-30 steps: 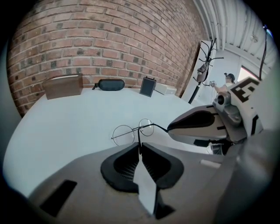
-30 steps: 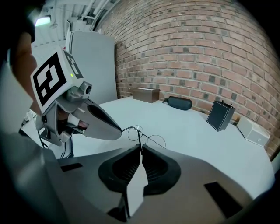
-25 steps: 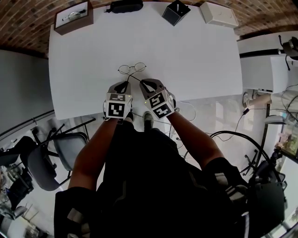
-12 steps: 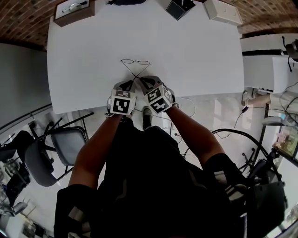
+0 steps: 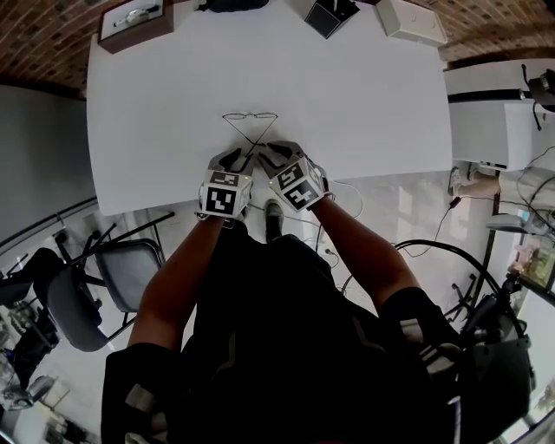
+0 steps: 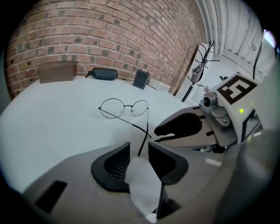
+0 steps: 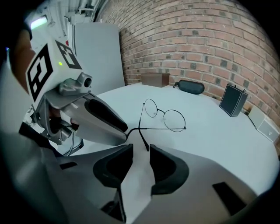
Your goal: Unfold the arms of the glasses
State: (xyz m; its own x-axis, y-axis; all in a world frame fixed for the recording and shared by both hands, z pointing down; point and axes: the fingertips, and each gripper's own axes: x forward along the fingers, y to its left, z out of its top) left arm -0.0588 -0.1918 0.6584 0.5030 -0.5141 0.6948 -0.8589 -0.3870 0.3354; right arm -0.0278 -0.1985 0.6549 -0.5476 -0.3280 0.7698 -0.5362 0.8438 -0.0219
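Thin round wire glasses (image 5: 250, 115) lie on the white table (image 5: 373, 95), their two arms crossed and reaching back toward me. My left gripper (image 5: 232, 157) and right gripper (image 5: 276, 153) sit side by side at the near table edge, just behind the arm tips. In the left gripper view one arm tip lies between the jaws of my left gripper (image 6: 138, 151), which have just been opening and do not press on it. My right gripper (image 7: 141, 153) has likewise just been opening, with the other arm tip loose between its jaws. The glasses (image 6: 124, 106) (image 7: 164, 113) rest flat.
Along the table's far edge stand a brown wooden box (image 5: 136, 22), a black glasses case (image 5: 232, 4), a small black box (image 5: 329, 13) and a white box (image 5: 414, 22). A brick wall rises behind. An office chair (image 5: 95, 286) stands at the left on the floor.
Both grippers sank a little toward the table with the glasses. Their jaws have spread apart and let go of the arm tips; the glasses stay put with arms crossed.
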